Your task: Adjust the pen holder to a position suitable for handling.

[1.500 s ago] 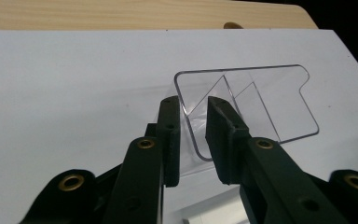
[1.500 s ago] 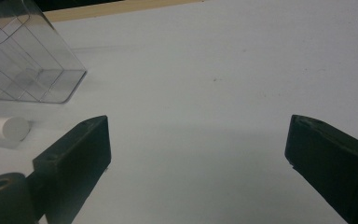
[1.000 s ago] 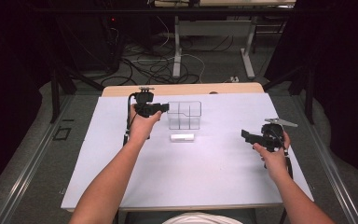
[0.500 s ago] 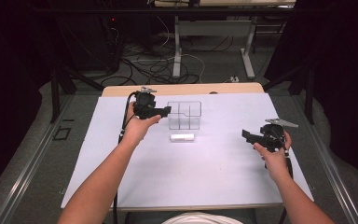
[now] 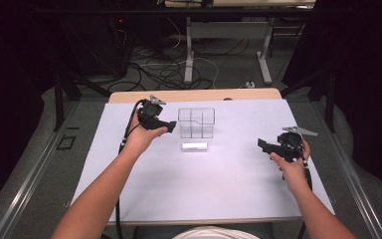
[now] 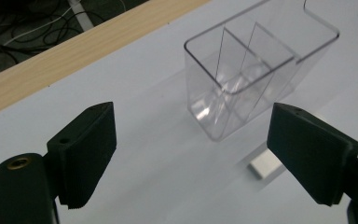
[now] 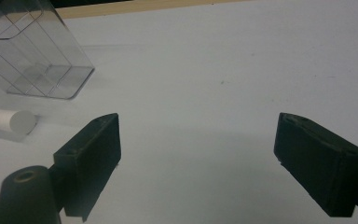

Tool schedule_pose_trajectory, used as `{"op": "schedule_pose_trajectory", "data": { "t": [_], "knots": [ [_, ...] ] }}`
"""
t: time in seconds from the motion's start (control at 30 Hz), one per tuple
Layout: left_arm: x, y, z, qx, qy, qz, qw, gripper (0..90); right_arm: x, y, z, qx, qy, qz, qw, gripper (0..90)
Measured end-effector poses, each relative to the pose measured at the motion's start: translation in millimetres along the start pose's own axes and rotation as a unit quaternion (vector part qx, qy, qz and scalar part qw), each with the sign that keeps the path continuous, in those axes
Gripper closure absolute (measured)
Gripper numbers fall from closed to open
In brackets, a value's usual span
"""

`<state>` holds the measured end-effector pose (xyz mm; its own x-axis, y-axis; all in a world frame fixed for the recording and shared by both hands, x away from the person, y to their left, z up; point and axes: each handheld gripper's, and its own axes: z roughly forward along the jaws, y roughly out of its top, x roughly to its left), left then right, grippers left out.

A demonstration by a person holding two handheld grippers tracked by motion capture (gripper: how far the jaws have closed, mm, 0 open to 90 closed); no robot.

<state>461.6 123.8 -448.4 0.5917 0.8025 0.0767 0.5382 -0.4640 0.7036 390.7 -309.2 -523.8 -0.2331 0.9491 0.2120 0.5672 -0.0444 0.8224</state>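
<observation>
Both spread, the left claw (image 6: pixel 191 154) faces the rigid, likely light, slippery clear organizer (image 6: pixel 256 70) ahead, best pinched across one thin wall.

My white sheet (image 5: pixel 204 184) covers the table. Cables (image 5: pixel 164 69) tangle on the floor at upper centre, beside grey legs (image 5: pixel 188 55).

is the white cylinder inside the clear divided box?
No. In the high view the white cylinder lies on the white table cover in front of the clear divided box, outside its walls.
</observation>
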Motion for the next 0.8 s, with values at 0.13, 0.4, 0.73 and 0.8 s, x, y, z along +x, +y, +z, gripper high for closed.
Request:
{"op": "schedule_pose_trajectory", "data": {
  "t": [0.13,0.4,0.73,0.8],
  "knots": [
    [-4.3,-2.7,1.9,0.028,0.018,0.063,0.9975,15.8,0.2,-0.1,0.1,0.0,0.0,0.0,1.0,14.0],
    [-17.2,-7.0,5.0,0.054,-0.004,0.199,0.9786,16.3,0.5,-0.5,0.7,0.001,0.001,-0.003,1.0,14.0],
    [-30.8,-6.5,9.2,0.092,-0.035,0.309,0.9461,23.6,2.0,-0.8,0.9,0.002,0.002,-0.004,1.0,14.0],
    [-32.4,-7.1,10.8,0.098,-0.043,0.315,0.943,24.4,1.9,-0.8,1.2,0.001,0.002,-0.007,1.0,14.0]
  ]
}}
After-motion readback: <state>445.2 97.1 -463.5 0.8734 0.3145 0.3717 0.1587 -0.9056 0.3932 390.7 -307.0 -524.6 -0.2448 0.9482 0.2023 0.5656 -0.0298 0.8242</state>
